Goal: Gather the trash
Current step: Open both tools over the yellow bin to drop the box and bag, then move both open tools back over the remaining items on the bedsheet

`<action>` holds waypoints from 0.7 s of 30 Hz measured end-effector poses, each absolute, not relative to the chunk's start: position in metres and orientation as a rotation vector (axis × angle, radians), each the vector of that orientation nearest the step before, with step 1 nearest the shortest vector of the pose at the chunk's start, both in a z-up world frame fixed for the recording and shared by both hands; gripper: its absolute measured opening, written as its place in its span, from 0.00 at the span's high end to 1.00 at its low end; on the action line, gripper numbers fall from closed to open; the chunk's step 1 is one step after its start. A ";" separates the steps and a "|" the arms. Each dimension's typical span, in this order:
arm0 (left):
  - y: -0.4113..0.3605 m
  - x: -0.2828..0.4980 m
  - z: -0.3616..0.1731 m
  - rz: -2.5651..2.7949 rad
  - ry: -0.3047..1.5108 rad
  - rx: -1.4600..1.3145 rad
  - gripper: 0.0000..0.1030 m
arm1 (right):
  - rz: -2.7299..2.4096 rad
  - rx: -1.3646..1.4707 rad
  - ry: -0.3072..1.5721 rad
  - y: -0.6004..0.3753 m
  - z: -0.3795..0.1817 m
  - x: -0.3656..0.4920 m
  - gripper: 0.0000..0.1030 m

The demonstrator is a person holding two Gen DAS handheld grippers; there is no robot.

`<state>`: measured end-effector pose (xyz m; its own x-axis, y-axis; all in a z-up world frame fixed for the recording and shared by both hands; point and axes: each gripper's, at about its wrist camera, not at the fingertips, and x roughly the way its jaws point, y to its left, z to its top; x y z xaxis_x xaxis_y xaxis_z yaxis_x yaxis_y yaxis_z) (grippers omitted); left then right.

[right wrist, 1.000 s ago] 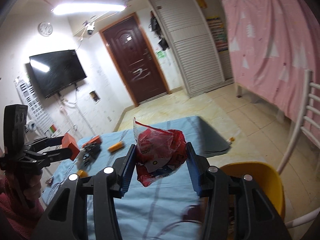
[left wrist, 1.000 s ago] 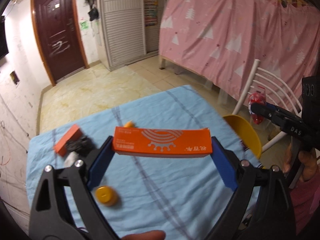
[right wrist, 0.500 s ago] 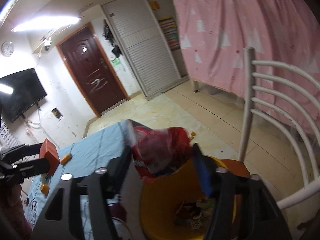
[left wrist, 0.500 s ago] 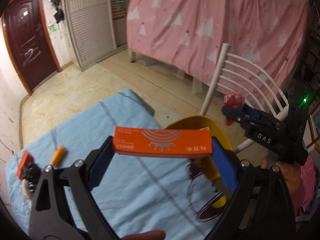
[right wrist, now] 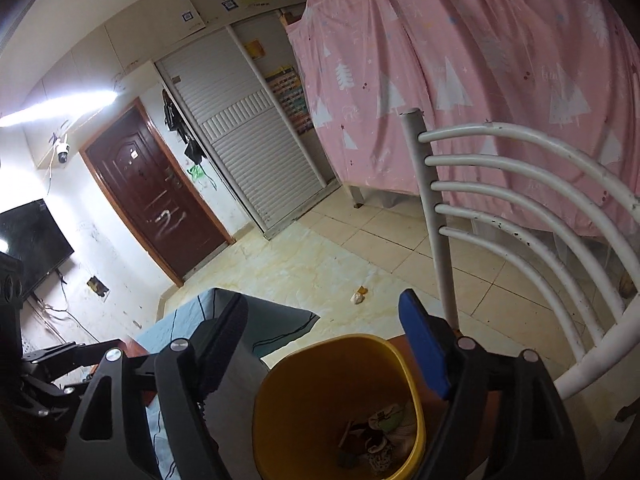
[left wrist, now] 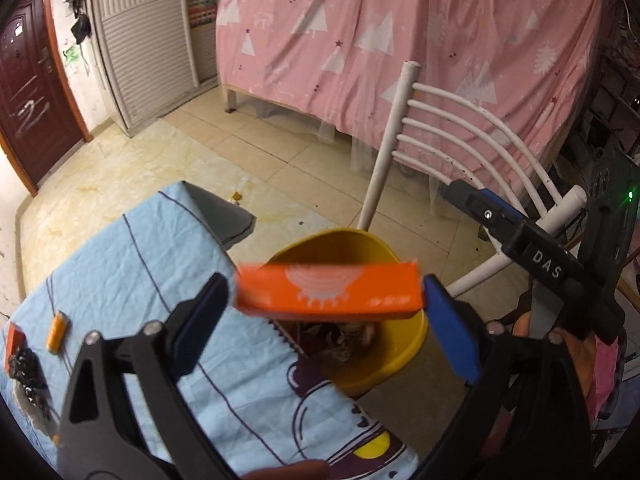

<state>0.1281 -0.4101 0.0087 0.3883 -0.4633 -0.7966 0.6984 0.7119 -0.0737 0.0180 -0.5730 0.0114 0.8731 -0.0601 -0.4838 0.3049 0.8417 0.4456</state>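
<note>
A tiled floor (left wrist: 280,160) ran back to a dark red door (right wrist: 152,196) and a pink curtain (left wrist: 400,52) printed with white trees, and a table (left wrist: 132,264) under a pale blue cloth stood at the near left. The orange box (left wrist: 328,290) sat blurred between the jaws of the left tool (left wrist: 326,300), right above the near rim of the yellow bin (left wrist: 412,344). Those jaws were opening; a gap showed at the box's left end, while its right end lay right against the blue pad, and whether they touched I could not tell. The bin stood on the floor just beside the table's right edge, with crumpled trash (right wrist: 376,436) lying at its bottom. The right tool (right wrist: 324,340) hung over the bin's mouth, its jaws opening with nothing between them. Just beyond the bin stood a white chair (right wrist: 520,208) with curved slats. Far left on the table lay a small orange tube (left wrist: 56,330), a second orange box (left wrist: 14,340) and a black tangled object (left wrist: 26,368).
</note>
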 end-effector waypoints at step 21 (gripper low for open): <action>-0.365 0.140 0.018 -0.702 0.909 0.213 0.08 | -0.109 0.488 0.512 -0.531 0.015 0.040 0.28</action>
